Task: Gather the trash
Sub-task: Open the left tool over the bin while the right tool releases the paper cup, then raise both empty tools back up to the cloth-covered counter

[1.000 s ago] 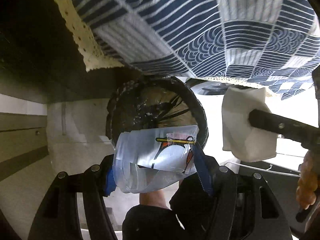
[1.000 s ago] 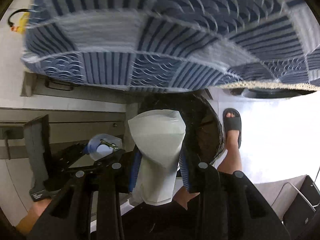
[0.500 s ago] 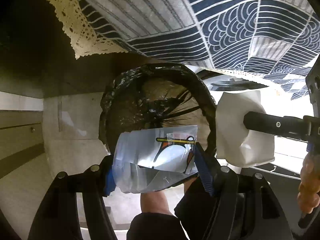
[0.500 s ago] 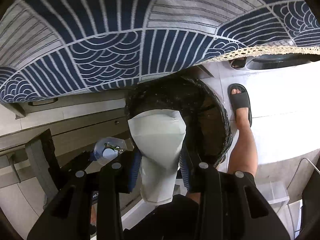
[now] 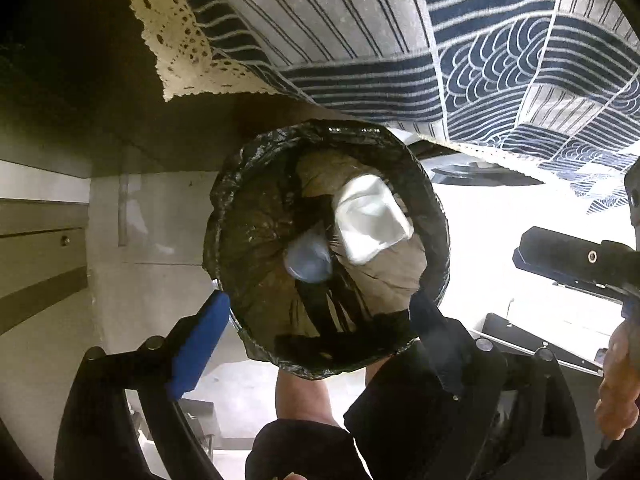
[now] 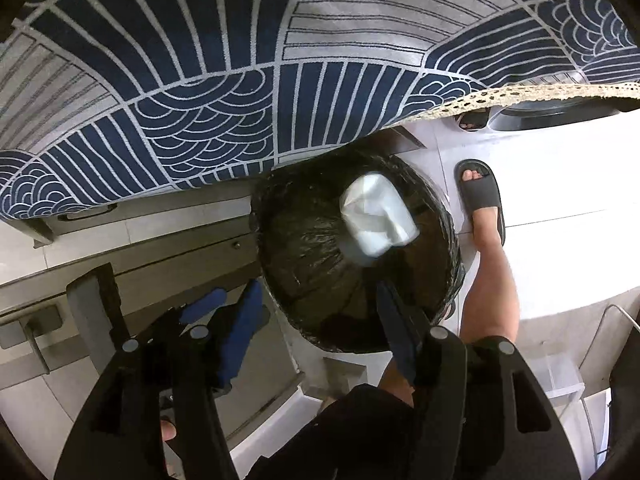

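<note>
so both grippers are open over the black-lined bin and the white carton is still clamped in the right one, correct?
Not quite. The white carton is no longer clamped: the right wrist view shows it inside the black-lined bin, the right gripper having just opened with nothing between its jaws. The left gripper is open too.

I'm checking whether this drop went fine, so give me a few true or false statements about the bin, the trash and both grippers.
1. The white paper cup is inside the trash bin. True.
2. The left gripper grips a plastic cup. False: its jaws have just opened, nothing between them.
3. The right gripper is open. True.
4. The bin has no liner. False: a black bag lines it.
5. The patterned tablecloth hangs above the bin. True.
</note>
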Available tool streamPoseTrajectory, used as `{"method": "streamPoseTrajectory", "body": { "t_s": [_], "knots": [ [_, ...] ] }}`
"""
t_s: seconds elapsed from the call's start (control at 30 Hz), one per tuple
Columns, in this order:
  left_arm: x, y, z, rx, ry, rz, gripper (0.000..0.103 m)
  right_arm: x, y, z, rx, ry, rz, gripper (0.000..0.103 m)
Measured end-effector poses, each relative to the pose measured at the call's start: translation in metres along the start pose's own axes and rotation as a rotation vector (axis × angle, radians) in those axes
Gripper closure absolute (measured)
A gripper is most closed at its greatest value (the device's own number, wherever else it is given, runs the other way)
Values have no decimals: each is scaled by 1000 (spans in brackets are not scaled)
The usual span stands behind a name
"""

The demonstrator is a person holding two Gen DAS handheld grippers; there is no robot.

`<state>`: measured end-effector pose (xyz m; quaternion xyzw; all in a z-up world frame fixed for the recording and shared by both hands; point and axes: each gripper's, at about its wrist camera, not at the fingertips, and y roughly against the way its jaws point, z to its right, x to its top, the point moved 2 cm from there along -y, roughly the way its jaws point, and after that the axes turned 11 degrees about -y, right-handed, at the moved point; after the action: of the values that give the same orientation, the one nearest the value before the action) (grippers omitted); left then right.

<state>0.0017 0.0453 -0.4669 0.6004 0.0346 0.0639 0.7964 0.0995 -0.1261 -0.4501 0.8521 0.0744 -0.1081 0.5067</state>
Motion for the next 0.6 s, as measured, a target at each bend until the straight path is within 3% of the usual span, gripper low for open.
{"method": "streamPoseTrajectory", "body": {
  "t_s": [0.3,0.6],
  "knots": [
    [1,25,2,9,-13,20,14,-5,20,-2,-9,13,38,43],
    [2,79,8,12,-40,80,14,-25,59,-13,-17,47,99,43]
  ]
}}
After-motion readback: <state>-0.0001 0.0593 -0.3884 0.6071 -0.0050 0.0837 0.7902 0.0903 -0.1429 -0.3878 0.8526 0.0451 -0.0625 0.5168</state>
